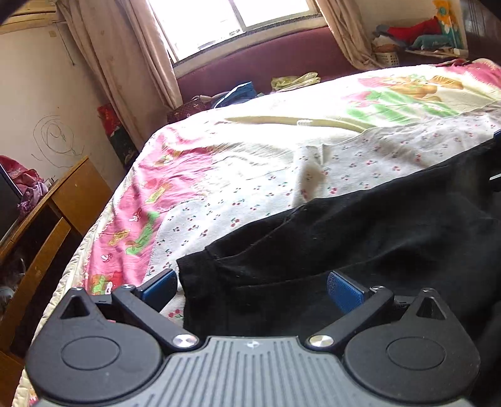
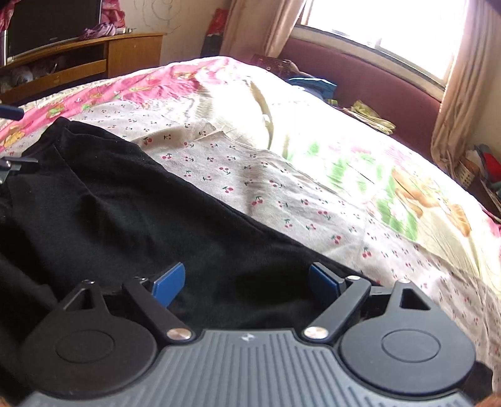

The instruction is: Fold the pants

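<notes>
The black pants lie spread across the near part of the bed, on a cherry-print sheet that overlaps a pink and cream cartoon blanket.

The left tongs stand wide open, the blue pads well apart and gripping nothing. One end of the pants, with its stitched hem, sits directly ahead of them and between the two fingers; the left pad lies just past that edge over the sheet, the right pad over the black cloth. Whether the pads touch the fabric cannot be told. From there the pants run off to the right of these tongs.

The right tongs are likewise spread wide and hold nothing. Both blue fingers are over black fabric, and the pants stretch ahead and to the left of them, the far edge running diagonally against the cherry-print sheet. Part of the other tool shows at the far left of this view, beside the far end of the pants.

Beyond both tongs, past the bed, a maroon headboard sits under a bright window with beige curtains. A wooden cabinet carrying a dark screen stands off the bed's side, to the left of the left tongs.
</notes>
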The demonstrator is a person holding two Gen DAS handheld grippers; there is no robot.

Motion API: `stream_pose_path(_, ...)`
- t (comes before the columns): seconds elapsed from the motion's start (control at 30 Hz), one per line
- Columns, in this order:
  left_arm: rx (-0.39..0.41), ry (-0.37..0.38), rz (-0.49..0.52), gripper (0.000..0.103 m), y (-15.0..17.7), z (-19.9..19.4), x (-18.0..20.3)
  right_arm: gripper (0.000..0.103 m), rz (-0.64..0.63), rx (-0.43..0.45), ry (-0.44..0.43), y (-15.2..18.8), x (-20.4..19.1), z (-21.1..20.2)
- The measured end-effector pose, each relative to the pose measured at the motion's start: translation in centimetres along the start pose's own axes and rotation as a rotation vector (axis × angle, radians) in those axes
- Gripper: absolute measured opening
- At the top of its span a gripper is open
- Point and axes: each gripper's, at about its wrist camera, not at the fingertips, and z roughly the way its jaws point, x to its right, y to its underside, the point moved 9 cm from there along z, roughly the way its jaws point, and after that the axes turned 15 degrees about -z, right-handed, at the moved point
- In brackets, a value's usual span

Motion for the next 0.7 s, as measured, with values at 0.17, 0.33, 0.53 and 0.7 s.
stream_pose_path(0.17,-0.084,0.011,0.012,0.103,-1.1,5.0,-2.6,0.085,-0.076,-0.056,-0.127,-3.1,-0.3,5.9)
stream_pose_path(0.33,-0.157,0.106,-0.02,0.103,-1.3,7.3,-3.4,0.084,-0.14,-0.124,-0.215,-4.5,-0.8,9.6)
stream_pose_path(0.53,-0.289,0.194,-0.026,0.103,0.0,9.6,-3.6,0.085,-0.124,-0.197,-0.3,-4.4,-1.0,12.9)
stream_pose_path(0.7,-0.348,0.221,-0.116,0.103,0.6,10.6,-4.3,0.043,-0.082,-0.186,-0.332,-4.4,-1.5,12.6)
